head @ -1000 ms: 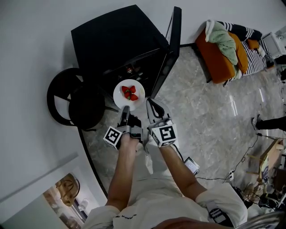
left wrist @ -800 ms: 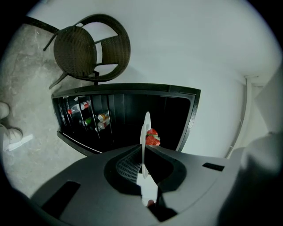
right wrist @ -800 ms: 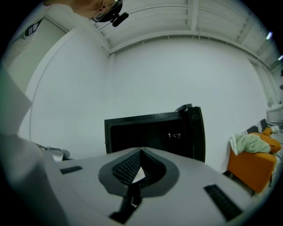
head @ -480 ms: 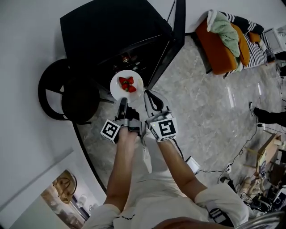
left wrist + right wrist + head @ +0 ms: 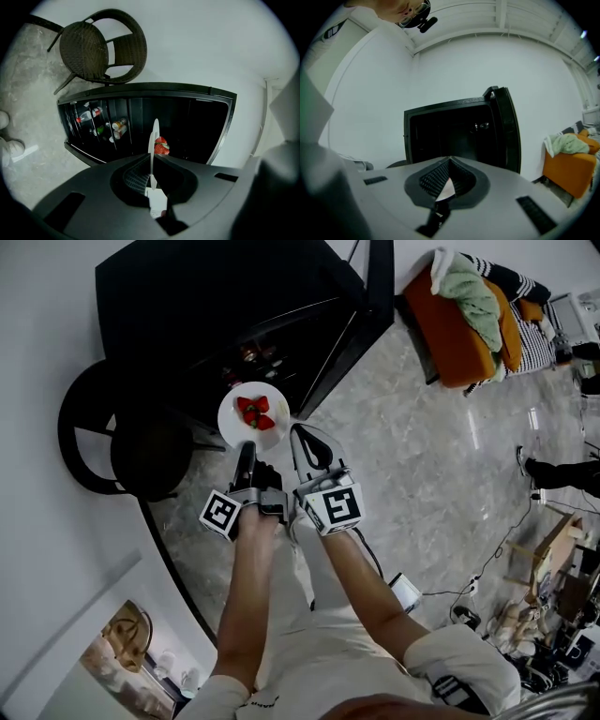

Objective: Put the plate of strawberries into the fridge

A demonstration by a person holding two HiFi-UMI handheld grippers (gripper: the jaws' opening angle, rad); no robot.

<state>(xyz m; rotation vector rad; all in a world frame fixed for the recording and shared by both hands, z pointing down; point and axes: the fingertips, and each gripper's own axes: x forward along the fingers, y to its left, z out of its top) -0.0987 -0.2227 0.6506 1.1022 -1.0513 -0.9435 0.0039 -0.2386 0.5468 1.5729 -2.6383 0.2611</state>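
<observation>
Midway through the carry: pinching the rim of the white plate (image 5: 232, 424) of strawberries (image 5: 253, 412) between the fingers (image 5: 133, 174) of the left gripper (image 5: 246, 448), with the plate face up just in front of the open black fridge (image 5: 216, 296) and not yet inside. Holding the right gripper (image 5: 298, 432) alongside, fingers pressed together on nothing, near the open fridge door (image 5: 354, 332). Next, likely calls for easing the plate forward onto a free shelf, level so no berry rolls, steering clear of the bottles and cans (image 5: 248, 354), and only then letting go.
</observation>
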